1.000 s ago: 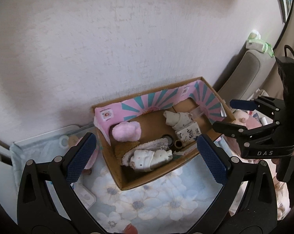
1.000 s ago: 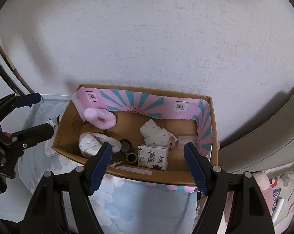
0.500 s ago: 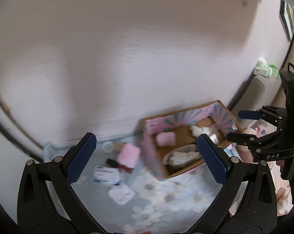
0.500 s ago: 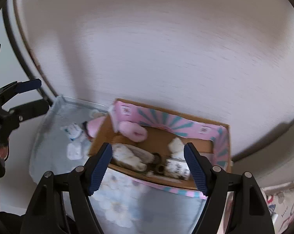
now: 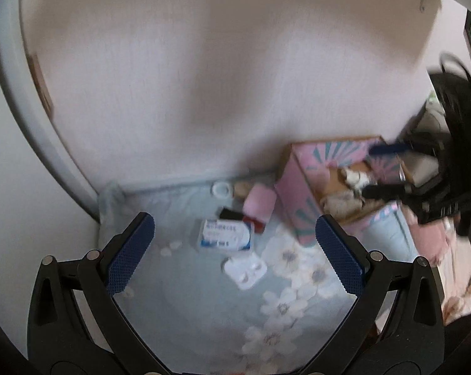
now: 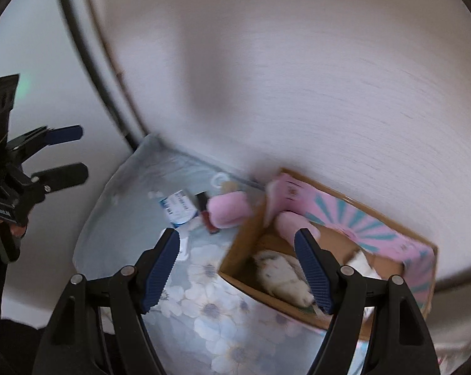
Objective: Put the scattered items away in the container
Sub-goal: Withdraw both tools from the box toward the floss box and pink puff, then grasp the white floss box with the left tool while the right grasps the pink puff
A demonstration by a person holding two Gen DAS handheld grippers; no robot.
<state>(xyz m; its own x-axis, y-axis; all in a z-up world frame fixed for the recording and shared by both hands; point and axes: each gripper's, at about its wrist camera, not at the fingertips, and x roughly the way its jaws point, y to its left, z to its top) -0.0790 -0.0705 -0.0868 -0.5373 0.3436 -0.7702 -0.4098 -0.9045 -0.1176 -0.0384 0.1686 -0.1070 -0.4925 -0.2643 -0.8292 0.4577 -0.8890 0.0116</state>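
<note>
— Left wrist view: my left claw [image 5: 235,250] gapes wide, empty, above a white-and-blue packet [image 5: 226,236] on the floral sheet [image 5: 285,312].
— And the right?
— My right claw [image 6: 237,270] is spread too, gripping nothing. Cardboard box [image 6: 401,228] sits right, pink roll [image 6: 227,209] just left of it.

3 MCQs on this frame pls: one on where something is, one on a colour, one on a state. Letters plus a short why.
1. The blue-and-white packet lies:
A. in the box
B. on the floral sheet
C. between gripper jaws

2. The soft roll beside the cardboard box is:
A. pink
B. green
C. black

3. The left gripper is:
A. shut on the packet
B. open, holding nothing
C. shut on nothing

Answers:
1 B, it rests on the floral sheet outside the box.
2 A, plainly pink.
3 B, its jaws stand wide apart, with only the sheet between them.
</note>
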